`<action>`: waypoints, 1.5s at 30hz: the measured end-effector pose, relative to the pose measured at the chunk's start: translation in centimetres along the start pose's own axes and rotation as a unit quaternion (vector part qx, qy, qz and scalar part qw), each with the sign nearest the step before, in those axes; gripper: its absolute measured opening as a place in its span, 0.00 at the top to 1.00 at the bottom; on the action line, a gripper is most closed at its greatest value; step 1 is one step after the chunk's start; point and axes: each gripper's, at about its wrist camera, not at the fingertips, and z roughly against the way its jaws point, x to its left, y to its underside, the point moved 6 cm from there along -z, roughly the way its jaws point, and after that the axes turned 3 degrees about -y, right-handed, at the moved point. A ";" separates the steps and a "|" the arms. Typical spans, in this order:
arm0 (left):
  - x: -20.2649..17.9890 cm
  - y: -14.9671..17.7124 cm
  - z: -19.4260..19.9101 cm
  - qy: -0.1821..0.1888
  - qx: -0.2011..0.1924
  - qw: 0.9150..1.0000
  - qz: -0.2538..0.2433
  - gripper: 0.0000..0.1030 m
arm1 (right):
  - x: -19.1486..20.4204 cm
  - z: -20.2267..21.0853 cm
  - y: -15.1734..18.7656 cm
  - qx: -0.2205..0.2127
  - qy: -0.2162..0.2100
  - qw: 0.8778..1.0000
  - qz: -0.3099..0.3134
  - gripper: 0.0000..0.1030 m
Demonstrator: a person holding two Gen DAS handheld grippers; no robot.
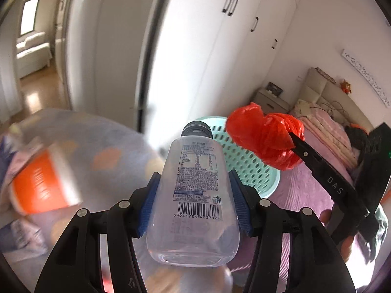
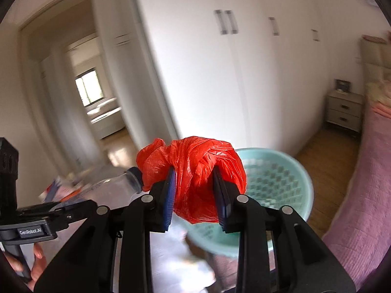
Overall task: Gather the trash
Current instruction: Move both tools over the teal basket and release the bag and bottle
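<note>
My left gripper is shut on a clear empty plastic bottle with a printed label and barcode, its dark cap pointing away. My right gripper is shut on a crumpled red plastic bag; the bag also shows at the right of the left wrist view. A mint green perforated basket sits just beyond and below both loads; in the left wrist view the basket lies behind the bottle. The bottle also shows in the right wrist view, left of the bag.
A blurred orange and white cup and wrappers lie on a patterned cloth at left. A bed with pink bedding is at right, a nightstand by it. White wardrobe doors stand behind; an open doorway is at left.
</note>
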 end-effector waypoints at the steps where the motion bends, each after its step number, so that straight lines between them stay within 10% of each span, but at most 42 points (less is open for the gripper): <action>1: -0.6 -0.4 -0.7 0.003 0.001 1.000 -0.002 0.48 | -1.1 -0.3 -0.2 0.000 0.013 1.000 -0.010 0.75; 24: -4.3 0.2 -12.4 0.017 0.080 0.997 0.000 0.43 | -9.9 -7.6 4.3 0.120 0.136 0.980 -0.083 0.65; 28: -4.3 -0.2 -10.6 0.023 0.058 0.998 0.008 0.35 | -10.1 -7.3 4.0 0.110 0.116 0.983 -0.085 0.50; 45: -0.4 0.7 4.9 0.007 -0.068 0.997 0.020 0.33 | -1.5 -1.4 2.1 0.065 0.033 0.997 -0.023 0.49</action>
